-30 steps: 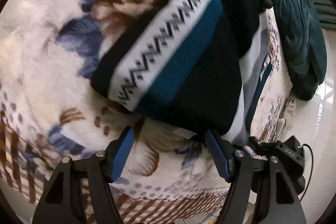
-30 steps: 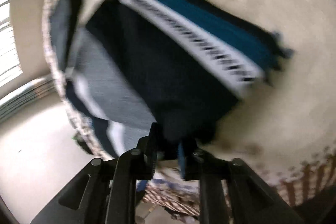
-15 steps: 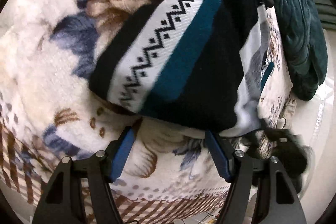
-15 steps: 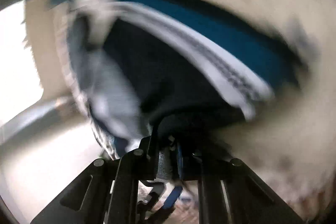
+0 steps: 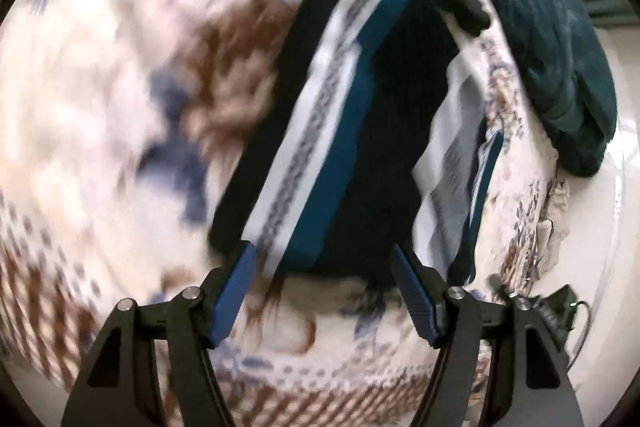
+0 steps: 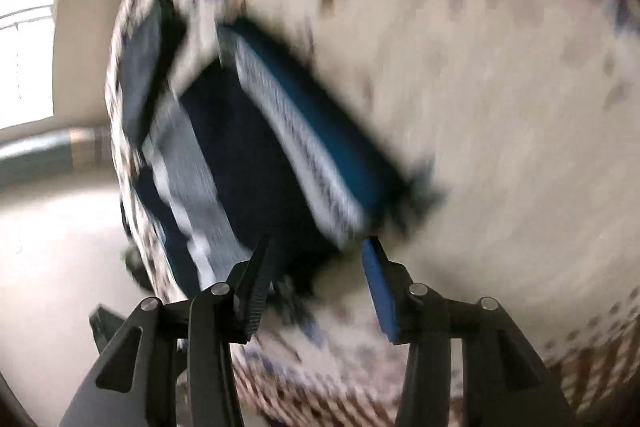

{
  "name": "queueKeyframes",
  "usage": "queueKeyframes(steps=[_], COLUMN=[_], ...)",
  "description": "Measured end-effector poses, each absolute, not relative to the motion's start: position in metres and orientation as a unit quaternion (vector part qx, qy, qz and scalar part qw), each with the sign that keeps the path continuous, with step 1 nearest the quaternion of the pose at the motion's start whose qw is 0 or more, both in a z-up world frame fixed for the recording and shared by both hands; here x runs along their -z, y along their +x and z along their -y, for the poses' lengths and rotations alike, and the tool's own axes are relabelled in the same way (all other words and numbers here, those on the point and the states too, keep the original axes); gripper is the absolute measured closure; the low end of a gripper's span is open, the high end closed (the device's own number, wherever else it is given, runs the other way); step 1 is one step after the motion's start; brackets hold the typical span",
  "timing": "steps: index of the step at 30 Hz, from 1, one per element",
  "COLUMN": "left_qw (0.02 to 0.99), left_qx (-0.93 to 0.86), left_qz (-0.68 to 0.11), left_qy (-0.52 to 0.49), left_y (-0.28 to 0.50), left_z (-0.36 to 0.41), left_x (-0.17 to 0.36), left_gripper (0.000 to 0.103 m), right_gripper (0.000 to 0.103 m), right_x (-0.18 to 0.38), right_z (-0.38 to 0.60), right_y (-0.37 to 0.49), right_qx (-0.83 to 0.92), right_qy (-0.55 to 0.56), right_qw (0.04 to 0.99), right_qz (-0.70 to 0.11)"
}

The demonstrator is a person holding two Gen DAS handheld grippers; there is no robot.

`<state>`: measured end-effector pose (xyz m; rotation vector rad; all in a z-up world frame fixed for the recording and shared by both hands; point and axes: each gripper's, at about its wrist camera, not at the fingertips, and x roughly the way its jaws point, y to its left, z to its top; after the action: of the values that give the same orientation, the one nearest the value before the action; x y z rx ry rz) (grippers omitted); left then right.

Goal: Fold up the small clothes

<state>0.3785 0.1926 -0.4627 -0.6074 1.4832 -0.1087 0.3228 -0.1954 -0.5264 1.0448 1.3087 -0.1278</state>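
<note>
Item: folded striped garment on floral blanket | long axis: runs away from both grippers | left gripper: spread, empty, straddling garment's near edge | right gripper: released, empty, equally close.

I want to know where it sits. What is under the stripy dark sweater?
Under the folded sweater lies a flowery blanket, and a grey-and-white striped garment pokes out beneath its right edge. How far that garment reaches underneath is covered.
</note>
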Motion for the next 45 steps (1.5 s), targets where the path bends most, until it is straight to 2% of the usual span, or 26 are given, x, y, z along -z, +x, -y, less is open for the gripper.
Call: queueKeyframes(steps=[5, 9, 12, 13, 14, 15, 17, 20, 22, 26, 29, 30, 31, 34, 36, 39, 42, 45], left_qw=[0.753, 0.770, 0.761, 0.758, 0.756, 0.754, 0.752, 0.753, 0.754, 0.742, 0.747, 0.748, 0.746, 0.725, 0.708, 0.684, 0.666, 0.662], left_qx=[0.042, 0.041, 0.031, 0.027, 0.026, 0.025, 0.026, 0.029, 0.030, 0.041, 0.065, 0.073, 0.085, 0.108, 0.111, 0.118, 0.128, 0.143], left_qz=[-0.628, -0.616, -0.624, -0.626, -0.626, -0.624, -0.623, -0.620, -0.619, -0.624, -0.608, -0.602, -0.596, -0.599, -0.613, -0.637, -0.645, -0.639], left_qy=[-0.191, -0.160, -0.177, -0.182, -0.191, -0.201, -0.213, -0.217, -0.217, -0.240, -0.259, -0.268, -0.284, -0.322, -0.333, -0.335, -0.352, -0.365], left_y=[0.449, 0.503, 0.522, 0.524, 0.524, 0.525, 0.521, 0.517, 0.518, 0.517, 0.504, 0.495, 0.484, 0.449, 0.425, 0.398, 0.389, 0.396], left_z=[-0.183, -0.177, -0.182, -0.184, -0.188, -0.190, -0.195, -0.199, -0.200, -0.206, -0.212, -0.217, -0.222, -0.233, -0.235, -0.232, -0.225, -0.219], left_x=[0.461, 0.477, 0.498, 0.504, 0.506, 0.507, 0.508, 0.507, 0.509, 0.509, 0.490, 0.482, 0.475, 0.472, 0.481, 0.502, 0.523, 0.535], left_gripper=[0.035, 0.035, 0.033, 0.031, 0.031, 0.030, 0.029, 0.029, 0.025, 0.025, 0.027, 0.027, 0.025, 0.017, 0.017, 0.017, 0.017, 0.017], right_gripper=[0.054, 0.054, 0.054, 0.059, 0.072, 0.092, 0.092, 0.092, 0.092, 0.091, 0.075, 0.065, 0.055, 0.034, 0.033, 0.029, 0.027, 0.027], right_x=[0.521, 0.564, 0.591, 0.594, 0.591, 0.583, 0.577, 0.562, 0.557, 0.571, 0.567, 0.560, 0.551, 0.530, 0.532, 0.566, 0.607, 0.640], right_z=[0.238, 0.233, 0.208, 0.202, 0.196, 0.190, 0.185, 0.193, 0.200, 0.192, 0.197, 0.198, 0.201, 0.205, 0.199, 0.179, 0.158, 0.140], right_y=[0.392, 0.478, 0.511, 0.515, 0.519, 0.520, 0.526, 0.526, 0.523, 0.529, 0.520, 0.508, 0.492, 0.424, 0.379, 0.325, 0.306, 0.312], right_qx=[0.063, 0.029, -0.004, -0.012, -0.014, -0.014, -0.007, 0.012, 0.020, 0.025, 0.016, 0.010, 0.005, 0.006, 0.009, 0.006, 0.000, -0.010], right_qy=[0.416, 0.368, 0.316, 0.299, 0.273, 0.244, 0.220, 0.241, 0.242, 0.230, 0.259, 0.277, 0.297, 0.369, 0.416, 0.510, 0.588, 0.635], right_qw=[0.722, 0.726, 0.720, 0.723, 0.735, 0.753, 0.776, 0.790, 0.790, 0.779, 0.741, 0.737, 0.735, 0.705, 0.671, 0.595, 0.544, 0.537], right_qz=[-0.549, -0.581, -0.618, -0.622, -0.621, -0.611, -0.592, -0.564, -0.564, -0.583, -0.619, -0.616, -0.610, -0.605, -0.614, -0.621, -0.598, -0.556])
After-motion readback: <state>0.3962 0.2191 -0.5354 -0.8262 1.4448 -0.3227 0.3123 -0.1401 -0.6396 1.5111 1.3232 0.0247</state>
